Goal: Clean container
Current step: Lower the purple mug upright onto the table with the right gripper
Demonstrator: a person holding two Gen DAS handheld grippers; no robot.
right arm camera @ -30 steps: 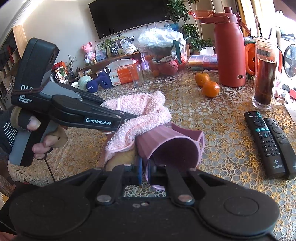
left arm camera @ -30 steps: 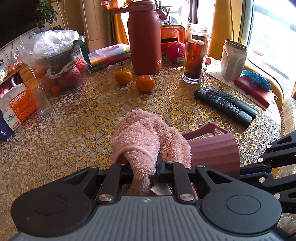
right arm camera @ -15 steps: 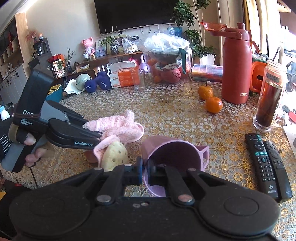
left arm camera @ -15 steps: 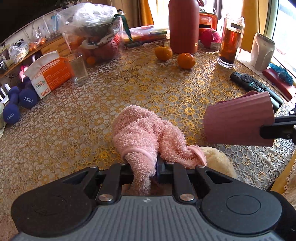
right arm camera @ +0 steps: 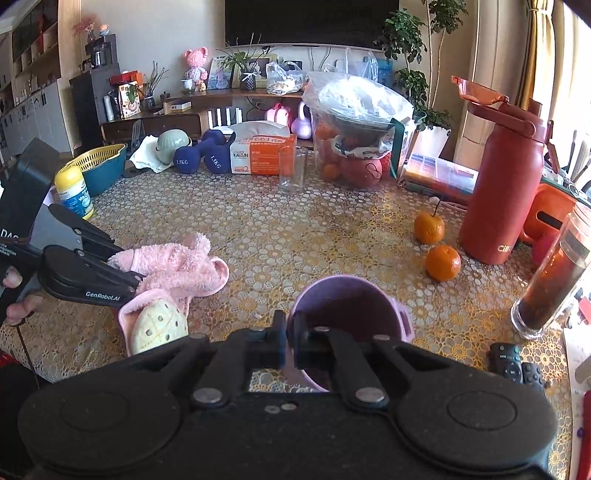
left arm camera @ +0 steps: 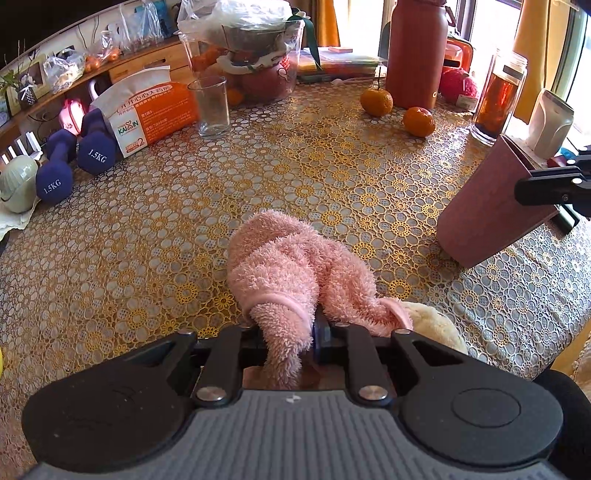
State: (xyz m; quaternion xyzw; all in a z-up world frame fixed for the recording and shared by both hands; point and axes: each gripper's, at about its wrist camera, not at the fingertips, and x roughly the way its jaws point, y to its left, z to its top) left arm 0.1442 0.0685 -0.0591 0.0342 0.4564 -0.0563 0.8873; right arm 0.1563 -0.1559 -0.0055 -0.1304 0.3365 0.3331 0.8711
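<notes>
Living room, daylight from the window side.
Dark TV on a pale wall above a low wooden shelf crowded with small items; leafy potted plant beside it. Yellow curtains at bright windows. Surface carries a gold-and-white lace-patterned cloth; sun patches fall across it.

Ribbed mauve cup tilted above the table, fluffy pink cloth bunched nearby.

The pink towel has come out of the cup; the cup now stands tilted near the table's right edge, apart from it.
</notes>
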